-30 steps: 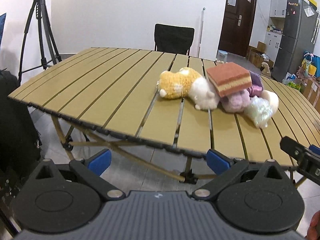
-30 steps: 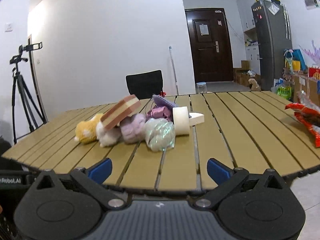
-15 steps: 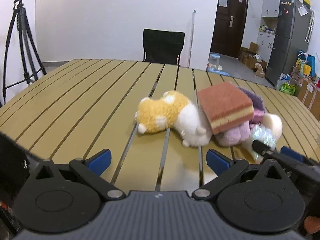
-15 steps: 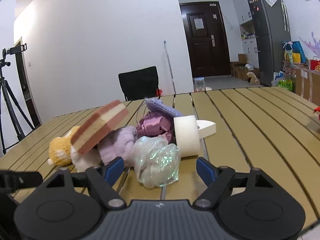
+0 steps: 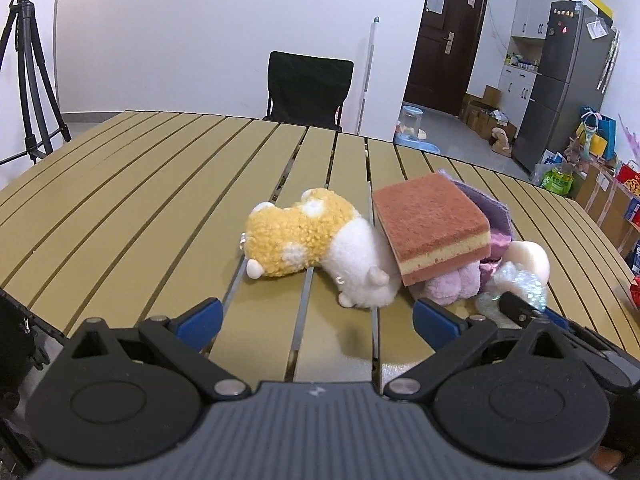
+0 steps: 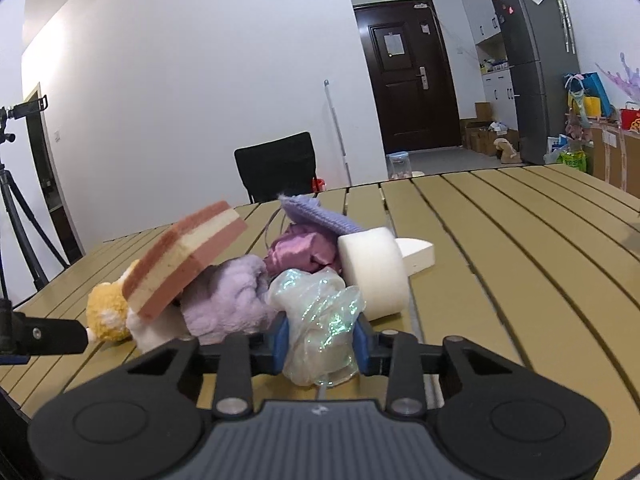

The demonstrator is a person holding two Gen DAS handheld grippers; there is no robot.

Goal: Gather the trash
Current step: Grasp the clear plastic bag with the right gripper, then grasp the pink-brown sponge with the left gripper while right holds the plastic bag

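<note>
A pile lies on the slatted table [image 5: 140, 200]: a yellow-and-white plush toy [image 5: 304, 236], a pink-and-cream sponge [image 5: 432, 224] propped on a lilac fluffy cloth [image 6: 228, 300], a purple satin bundle [image 6: 300, 252], a white foam roll [image 6: 376, 272] and a crumpled iridescent wrapper [image 6: 320, 308]. My right gripper [image 6: 320, 340] is closing its jaws, and the blue pads press the wrapper from both sides. My left gripper [image 5: 316, 316] is open just short of the plush toy, with nothing between its fingers. One of its fingers [image 6: 48, 336] shows at the right wrist view's left edge.
A black chair [image 5: 308, 88] stands behind the table's far edge. A tripod [image 5: 28, 72] is at the far left, a dark door [image 6: 412, 76] and a grey fridge [image 6: 536, 64] at the back right. A red packet [image 5: 635, 292] lies at the table's right edge.
Both grippers have come in over the table edge toward the pile. The right gripper's jaws went from wide open to pinching the iridescent wrapper.
</note>
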